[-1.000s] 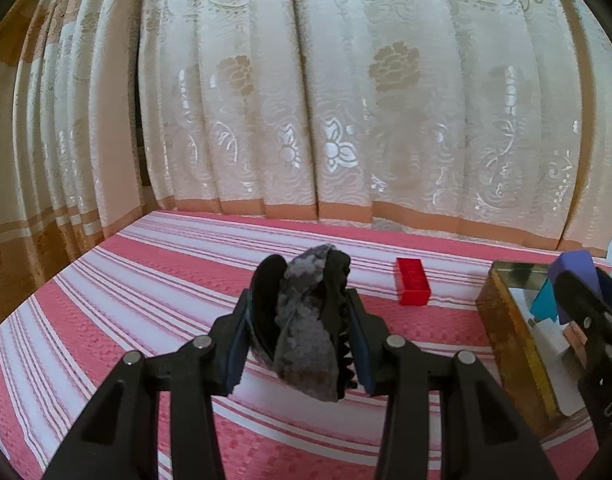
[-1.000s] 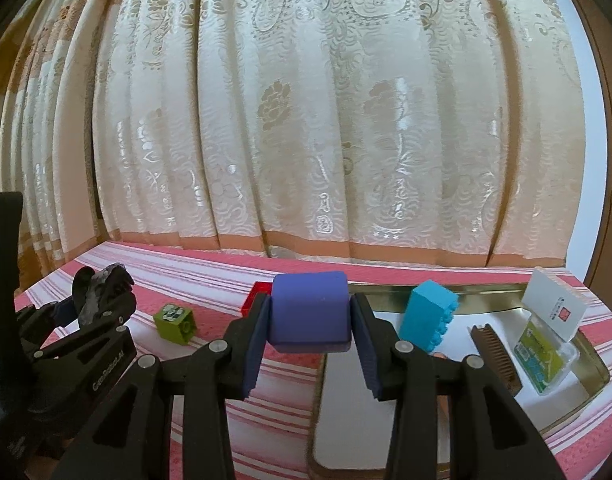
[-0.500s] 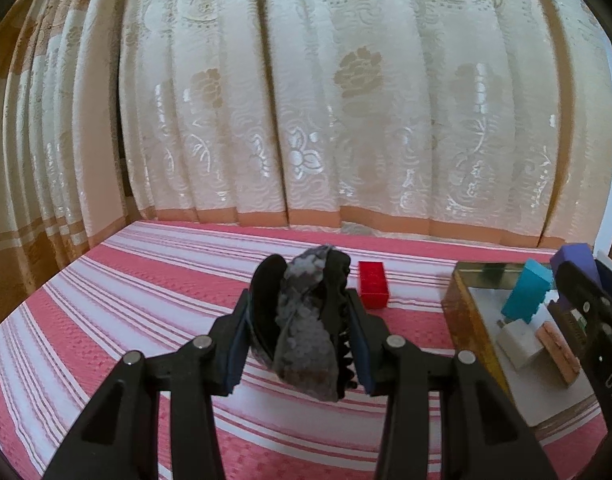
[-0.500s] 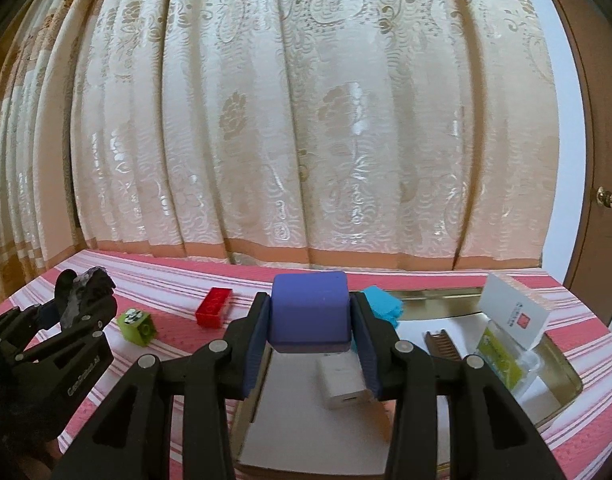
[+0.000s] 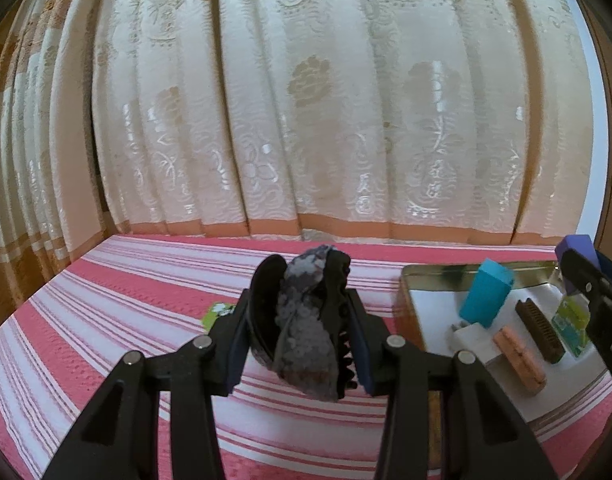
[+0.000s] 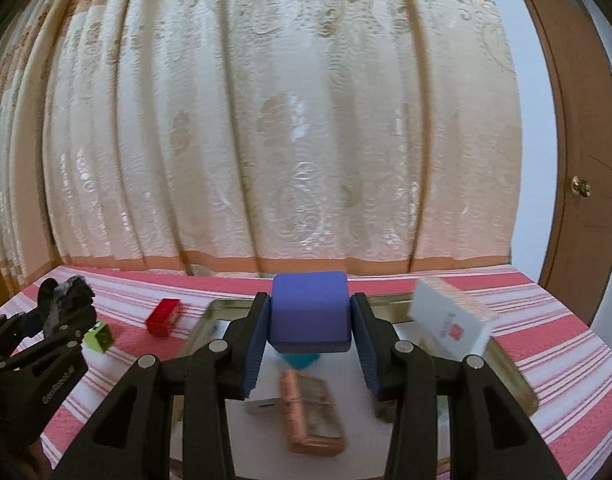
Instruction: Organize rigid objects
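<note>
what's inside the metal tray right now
In the metal tray: a teal block, a white adapter, a pink clip, a dark comb and a green packet. The right hand-held gripper covers its far right end.

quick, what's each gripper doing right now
Left gripper: shut on a black hair claw clip.
Right gripper: shut on a purple block.
</note>
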Demonstrator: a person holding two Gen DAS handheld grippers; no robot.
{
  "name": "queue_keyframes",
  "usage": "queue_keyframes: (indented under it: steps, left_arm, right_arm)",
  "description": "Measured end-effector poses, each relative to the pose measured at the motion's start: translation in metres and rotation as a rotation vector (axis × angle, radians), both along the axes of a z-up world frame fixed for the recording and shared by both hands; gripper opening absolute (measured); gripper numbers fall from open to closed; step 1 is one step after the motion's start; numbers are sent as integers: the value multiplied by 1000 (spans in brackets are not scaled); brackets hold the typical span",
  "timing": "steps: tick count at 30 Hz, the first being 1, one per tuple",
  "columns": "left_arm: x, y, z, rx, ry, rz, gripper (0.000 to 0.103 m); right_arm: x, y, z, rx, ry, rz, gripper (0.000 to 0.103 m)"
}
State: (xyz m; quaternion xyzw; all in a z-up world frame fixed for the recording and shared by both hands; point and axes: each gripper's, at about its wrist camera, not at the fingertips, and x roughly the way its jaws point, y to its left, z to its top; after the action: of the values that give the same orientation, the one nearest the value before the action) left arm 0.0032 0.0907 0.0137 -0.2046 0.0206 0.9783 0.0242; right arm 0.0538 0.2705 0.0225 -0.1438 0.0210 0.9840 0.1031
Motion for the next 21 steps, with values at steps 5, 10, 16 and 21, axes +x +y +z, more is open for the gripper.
queue_keyframes:
  steps: [5,10,16,21]
  left_arm:
    - [3,17,0,5,5,-25,43]
    - [5,37,1,5,7,-64,43]
    - [7,57,-1,-8,-2,-106,43]
    - [6,75,-3,-12,-13,-139,43]
  right_arm:
    - [7,30,3,-16,13,-45,43]
    - [9,63,3,-60,3,-78,43]
    - [18,94,6,-61,14,-132,43]
    - [18,110,3,-62,-6,-150,43]
